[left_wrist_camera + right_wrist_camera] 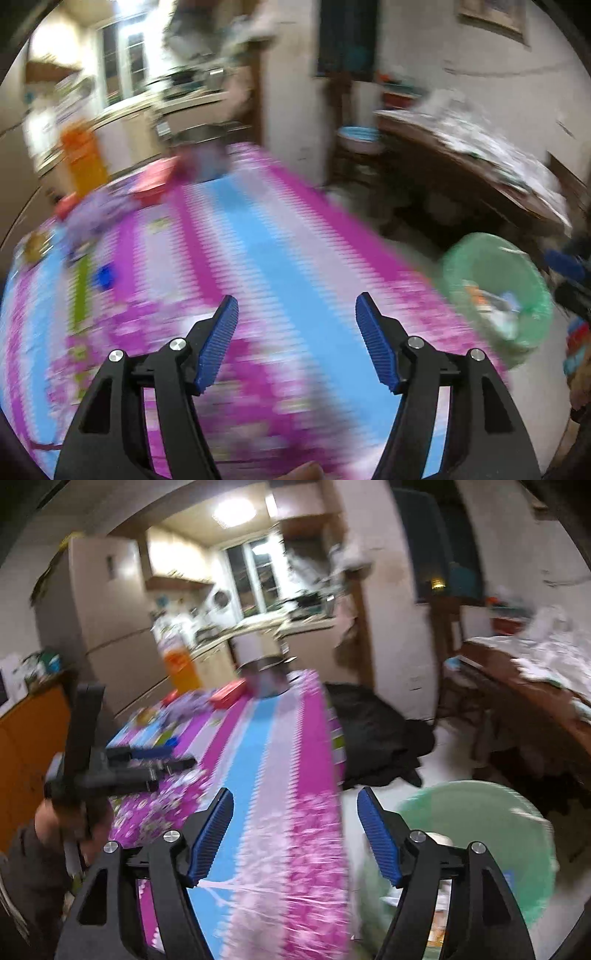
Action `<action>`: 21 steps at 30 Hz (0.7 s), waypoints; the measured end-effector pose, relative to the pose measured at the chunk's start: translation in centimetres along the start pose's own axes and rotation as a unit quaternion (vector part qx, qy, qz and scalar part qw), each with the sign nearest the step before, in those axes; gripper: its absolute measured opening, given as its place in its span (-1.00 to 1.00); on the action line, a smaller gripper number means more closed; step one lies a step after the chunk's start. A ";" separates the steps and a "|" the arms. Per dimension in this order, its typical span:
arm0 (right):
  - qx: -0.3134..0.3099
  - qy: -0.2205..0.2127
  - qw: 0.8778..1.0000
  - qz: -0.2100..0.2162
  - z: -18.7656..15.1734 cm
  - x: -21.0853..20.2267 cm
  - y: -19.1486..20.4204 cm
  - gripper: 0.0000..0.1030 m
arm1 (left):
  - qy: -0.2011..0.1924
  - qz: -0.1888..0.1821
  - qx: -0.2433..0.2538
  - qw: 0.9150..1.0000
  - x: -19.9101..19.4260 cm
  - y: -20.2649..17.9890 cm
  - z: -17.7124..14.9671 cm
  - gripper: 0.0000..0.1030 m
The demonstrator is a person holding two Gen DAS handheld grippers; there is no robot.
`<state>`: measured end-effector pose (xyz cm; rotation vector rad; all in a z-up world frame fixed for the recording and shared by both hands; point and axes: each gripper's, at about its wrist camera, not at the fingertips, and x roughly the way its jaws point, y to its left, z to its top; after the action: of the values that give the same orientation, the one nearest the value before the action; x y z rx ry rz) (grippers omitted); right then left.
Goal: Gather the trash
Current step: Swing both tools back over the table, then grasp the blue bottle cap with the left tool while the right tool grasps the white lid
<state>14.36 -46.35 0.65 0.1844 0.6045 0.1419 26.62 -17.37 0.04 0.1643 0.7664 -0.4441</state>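
Green plastic marks where the trash goes: the bin [480,834] stands on the floor just off the table's right edge, already holding scraps. My right gripper [295,834] hangs nearly over its rim, jaws wide with nothing between them. My left gripper [295,343] is over the striped tablecloth [280,258], jaws also wide and bare. What I judge to be leftover litter [96,218] lies far up the cloth to the left, blurred, among the clutter there, so my left hand is nearer.
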 end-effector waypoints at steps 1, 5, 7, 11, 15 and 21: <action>-0.011 0.009 1.000 0.010 0.0 1.2 1.5 0.37 | 0.003 0.017 -0.017 1.000 0.0 2.6 -0.1 0.23; -0.044 0.039 0.998 0.035 0.3 5.7 6.2 0.37 | 0.031 0.077 -0.056 0.995 1.6 11.9 -0.7 0.23; -0.059 0.054 0.996 0.043 0.6 8.0 8.1 0.37 | 0.044 0.107 -0.060 0.991 3.0 15.2 -1.2 0.23; -0.091 0.093 0.990 0.061 1.1 14.0 12.3 0.37 | 0.060 0.110 -0.056 0.991 5.4 18.8 -1.7 0.23; -0.118 0.128 0.982 0.072 1.6 19.6 15.9 0.37 | 0.061 0.089 -0.041 0.993 6.9 18.9 -1.2 0.23; -0.136 0.163 0.975 0.065 2.2 24.7 17.8 0.29 | 0.072 0.074 -0.022 0.994 9.8 18.9 -0.3 0.23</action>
<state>34.32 -24.76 -7.36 -0.0681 0.8925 0.3835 41.08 -3.54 -7.36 0.2134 0.8985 -0.2758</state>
